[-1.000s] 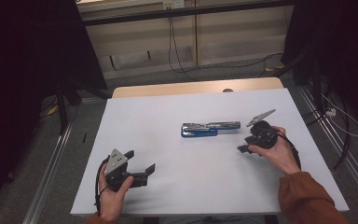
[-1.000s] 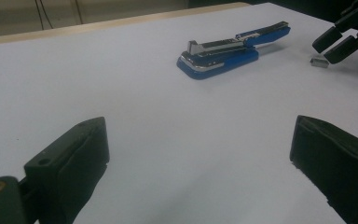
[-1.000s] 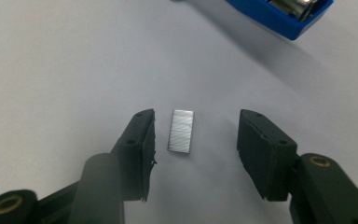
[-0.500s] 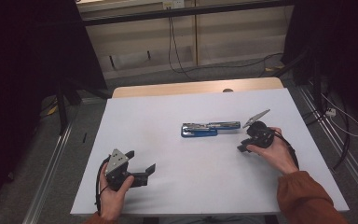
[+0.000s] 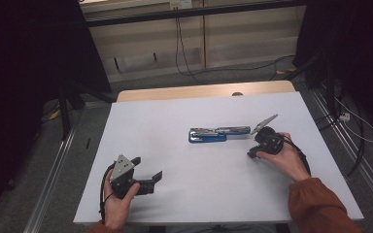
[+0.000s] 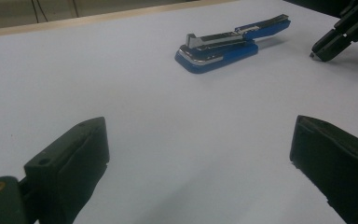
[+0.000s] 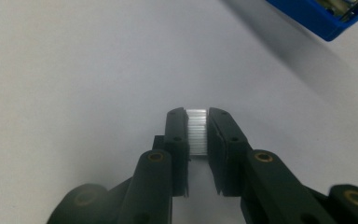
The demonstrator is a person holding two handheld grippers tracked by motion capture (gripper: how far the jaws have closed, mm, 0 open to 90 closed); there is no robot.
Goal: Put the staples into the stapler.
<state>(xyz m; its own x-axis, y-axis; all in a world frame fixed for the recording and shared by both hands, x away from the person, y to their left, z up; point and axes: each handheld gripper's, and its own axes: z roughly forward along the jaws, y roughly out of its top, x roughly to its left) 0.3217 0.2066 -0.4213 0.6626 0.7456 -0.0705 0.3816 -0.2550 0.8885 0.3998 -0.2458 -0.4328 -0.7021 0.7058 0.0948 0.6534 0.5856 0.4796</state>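
The right tool (image 7: pixel 197 119) is clamping a small strip of staples (image 7: pixel 196 133) (its jaws have just been closing on it), at about four o'clock from the opened blue stapler (image 5: pixel 213 134), which is lying mid-table (image 5: pixel 175 121). To load it well, I judge the strip should be kept level and lined up with the open silver channel before sliding in. The left tool (image 5: pixel 148 177) is resting wide open and empty at seven o'clock; counted: one stapler, one strip, two tools.
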